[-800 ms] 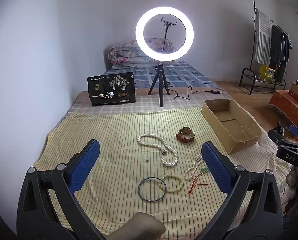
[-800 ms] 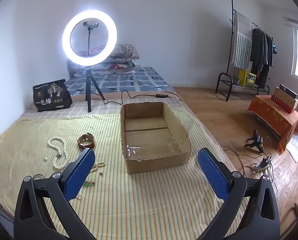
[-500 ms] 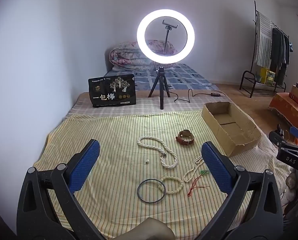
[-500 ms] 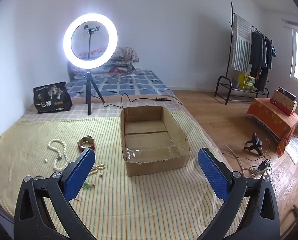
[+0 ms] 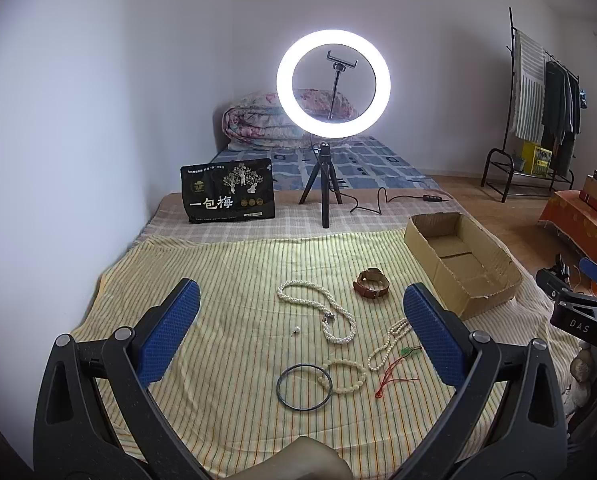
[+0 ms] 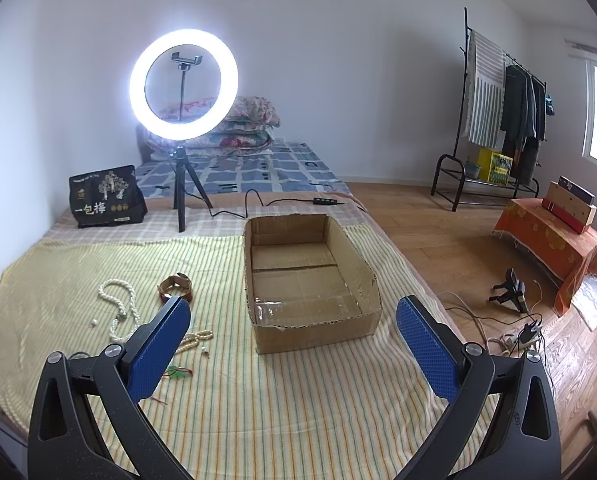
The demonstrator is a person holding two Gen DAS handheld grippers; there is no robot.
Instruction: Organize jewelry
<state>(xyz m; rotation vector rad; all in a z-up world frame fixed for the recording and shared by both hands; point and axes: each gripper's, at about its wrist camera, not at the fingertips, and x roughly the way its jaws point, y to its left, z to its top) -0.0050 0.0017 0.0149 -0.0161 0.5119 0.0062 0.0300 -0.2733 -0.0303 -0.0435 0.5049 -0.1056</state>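
Observation:
Jewelry lies on a yellow striped cloth (image 5: 218,280): a white pearl necklace (image 5: 318,308), a brown leather watch (image 5: 372,283), a black ring bangle (image 5: 304,387), a pale bead bracelet (image 5: 342,376), a thin bead strand (image 5: 390,340), a red cord with a green charm (image 5: 398,368) and a tiny loose bead (image 5: 296,330). My left gripper (image 5: 302,328) is open and empty above them. My right gripper (image 6: 294,340) is open and empty, in front of an empty cardboard box (image 6: 310,276). The box also shows in the left wrist view (image 5: 458,264).
A lit ring light on a tripod (image 5: 332,80) and a black printed bag (image 5: 228,190) stand at the back of the cloth. Folded quilts (image 5: 258,124) lie behind. A clothes rack (image 6: 498,112), orange-covered stand (image 6: 546,240) and floor cables (image 6: 514,332) are to the right.
Both grippers have risen and pulled back slightly, so the jewelry and box sit a little lower and farther in view. Both stay open. Nothing on the cloth has moved.

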